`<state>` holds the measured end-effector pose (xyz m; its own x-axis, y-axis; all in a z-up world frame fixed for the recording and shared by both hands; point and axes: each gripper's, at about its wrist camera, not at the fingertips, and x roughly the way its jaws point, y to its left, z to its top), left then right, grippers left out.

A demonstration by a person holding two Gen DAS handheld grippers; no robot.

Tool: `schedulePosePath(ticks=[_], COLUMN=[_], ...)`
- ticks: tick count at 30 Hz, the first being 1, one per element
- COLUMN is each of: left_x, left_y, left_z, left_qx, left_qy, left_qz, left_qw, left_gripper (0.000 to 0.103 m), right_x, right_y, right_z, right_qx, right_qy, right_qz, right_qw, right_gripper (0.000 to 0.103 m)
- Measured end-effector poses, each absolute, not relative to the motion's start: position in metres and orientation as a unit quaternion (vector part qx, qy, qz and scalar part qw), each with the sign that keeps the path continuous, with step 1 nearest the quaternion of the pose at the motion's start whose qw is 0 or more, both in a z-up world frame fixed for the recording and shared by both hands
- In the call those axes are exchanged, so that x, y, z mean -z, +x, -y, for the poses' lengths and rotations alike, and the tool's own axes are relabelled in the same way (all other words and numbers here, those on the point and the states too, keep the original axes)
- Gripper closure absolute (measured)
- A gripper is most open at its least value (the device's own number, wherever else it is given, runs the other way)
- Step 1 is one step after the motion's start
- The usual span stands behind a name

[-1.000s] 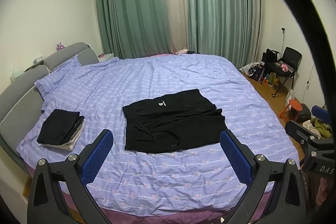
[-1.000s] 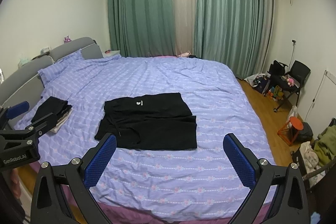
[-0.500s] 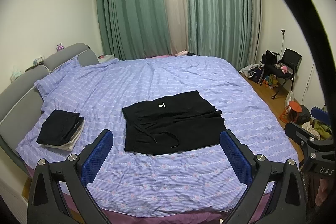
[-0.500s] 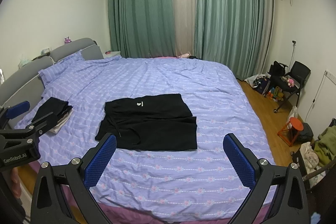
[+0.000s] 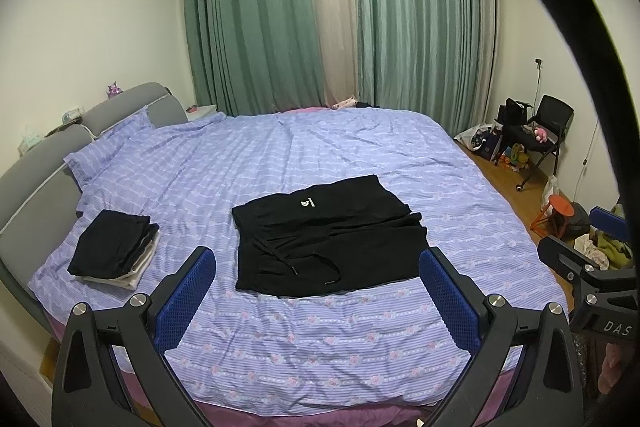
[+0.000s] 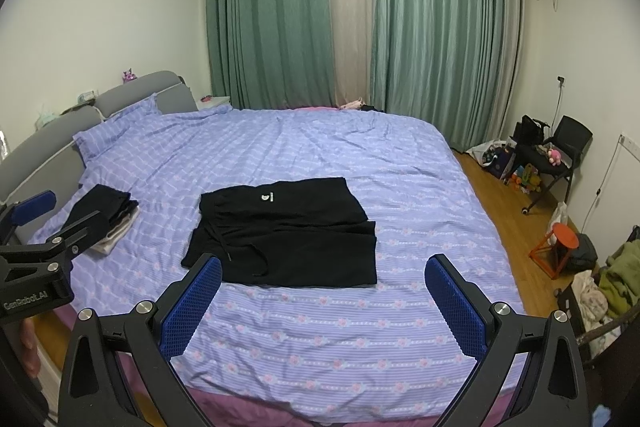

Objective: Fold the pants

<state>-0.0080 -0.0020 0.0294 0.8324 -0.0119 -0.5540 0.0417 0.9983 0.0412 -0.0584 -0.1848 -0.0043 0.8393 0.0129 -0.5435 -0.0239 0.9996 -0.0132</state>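
Observation:
Black pants point(image 5: 326, 237) with a small white logo and a loose drawstring lie folded flat in the middle of the purple bed point(image 5: 320, 339). They also show in the right wrist view point(image 6: 284, 231). My left gripper point(image 5: 318, 291) is open and empty, held back above the bed's near edge. My right gripper point(image 6: 322, 297) is open and empty, also back from the pants. Each gripper shows at the edge of the other's view.
A stack of folded dark clothes point(image 5: 114, 249) lies on the bed's left side near the grey headboard point(image 5: 40, 163). A black chair point(image 6: 560, 151) with clutter, an orange stool point(image 6: 558, 243) and a clothes pile point(image 6: 612, 279) stand on the wooden floor at right.
Both grippers have pulled back and risen slightly; the pants look a little farther away. The pants have not moved.

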Motion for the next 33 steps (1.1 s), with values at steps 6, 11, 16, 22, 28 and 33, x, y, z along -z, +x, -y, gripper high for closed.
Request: schedulePosePath(ticks=[6,11,16,22,28,33], left_x=[-0.028,-0.021,-0.010,0.011,0.031,0.048], left_y=[-0.007,-0.007,0.003,0.031,0.053,0.071], left_z=[0.000,-0.016,-0.046,-0.093,-0.124,-0.141], left_qx=[0.015,0.021,0.030,0.050,0.050,0.048], left_qy=[0.025,0.019,0.019,0.022,0.036,0.027], left_qz=[-0.289,-0.280,-0.283,-0.316,-0.326,-0.337], left_qw=[0.957,0.959,0.959,0.947,0.944,0.940], left_gripper=[0.000,0.000,0.000,0.000,0.000,0.000], right_x=[0.007,0.017,0.025,0.041,0.063,0.071], right_y=[-0.055,-0.049,-0.040,-0.021,0.002,0.022], right_z=[0.178,0.162,0.140,0.100,0.063,0.051], right_qx=[-0.008,-0.006,-0.003,0.019,0.039,0.041], right_qy=[-0.008,-0.008,-0.002,0.011,0.006,0.001], right_qz=[-0.291,-0.303,-0.310,-0.330,-0.341,-0.347], right_qw=[0.957,0.953,0.951,0.944,0.939,0.937], right_gripper=[0.001,0.001,0.001,0.001,0.001,0.001])
